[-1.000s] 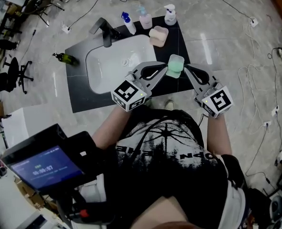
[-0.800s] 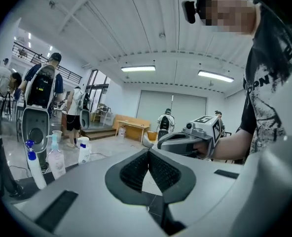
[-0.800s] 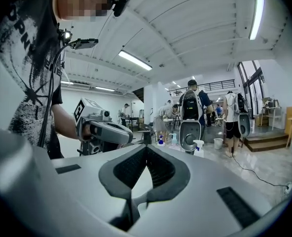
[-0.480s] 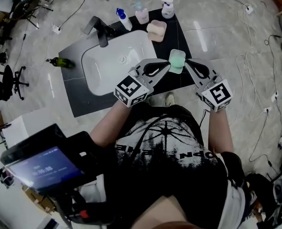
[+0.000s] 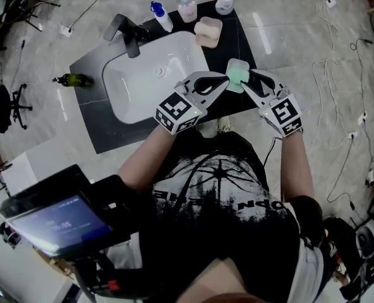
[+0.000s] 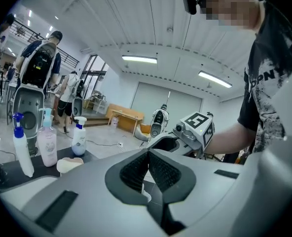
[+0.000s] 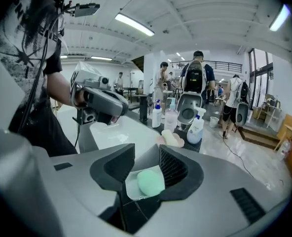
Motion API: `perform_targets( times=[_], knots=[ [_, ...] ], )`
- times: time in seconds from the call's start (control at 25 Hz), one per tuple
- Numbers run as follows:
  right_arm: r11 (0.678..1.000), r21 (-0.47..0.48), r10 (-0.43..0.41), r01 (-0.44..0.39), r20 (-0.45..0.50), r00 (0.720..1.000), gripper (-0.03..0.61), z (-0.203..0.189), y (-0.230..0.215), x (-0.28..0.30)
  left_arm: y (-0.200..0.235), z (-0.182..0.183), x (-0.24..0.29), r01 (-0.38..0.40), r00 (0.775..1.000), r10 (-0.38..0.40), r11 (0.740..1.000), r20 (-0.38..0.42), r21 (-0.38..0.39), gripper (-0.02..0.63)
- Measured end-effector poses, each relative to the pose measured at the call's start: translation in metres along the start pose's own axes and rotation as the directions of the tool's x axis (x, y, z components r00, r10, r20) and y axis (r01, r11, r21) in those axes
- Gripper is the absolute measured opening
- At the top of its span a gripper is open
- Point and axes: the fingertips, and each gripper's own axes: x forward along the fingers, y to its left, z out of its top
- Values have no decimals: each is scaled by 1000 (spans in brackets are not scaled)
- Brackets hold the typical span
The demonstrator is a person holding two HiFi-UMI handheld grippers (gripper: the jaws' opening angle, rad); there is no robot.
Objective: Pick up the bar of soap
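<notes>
Free counter (image 5: pixel 228 50) between soap dish (image 5: pixel 234 64) and pink dish (image 5: pixel 208 31) — left gripper (image 5: pixel 222 83) crowds soap dish's left; bottles (image 5: pixel 188 8) line back edge.

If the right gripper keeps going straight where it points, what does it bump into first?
Probably the green soap bar in its white dish. The right gripper, whose jaws have just been opening, shows it in the gap, not yet touched.
</notes>
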Motion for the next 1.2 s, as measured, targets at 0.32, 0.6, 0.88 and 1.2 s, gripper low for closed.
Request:
perform_targets(
  times=[0.32,0.6,0.88,1.2],
  knots=[
    [989,-109,75,-103,-234,969,242,-49,-2,39,22,-38,20,2,996,-3,1000,-85,-10,11],
    [950,-199,134,-241,-436,890,276,-90,-1,66,33,-68,36,-5,988,2,1000,-157,-19,11],
    [911,-227,162,-344,-570,805,287,-116,-1,81,42,-89,40,-30,979,18,998,-201,-55,11],
    [892,-237,155,-384,-638,755,288,-136,-3,91,45,-107,53,-20,972,2,997,-235,-75,11]
  ],
)
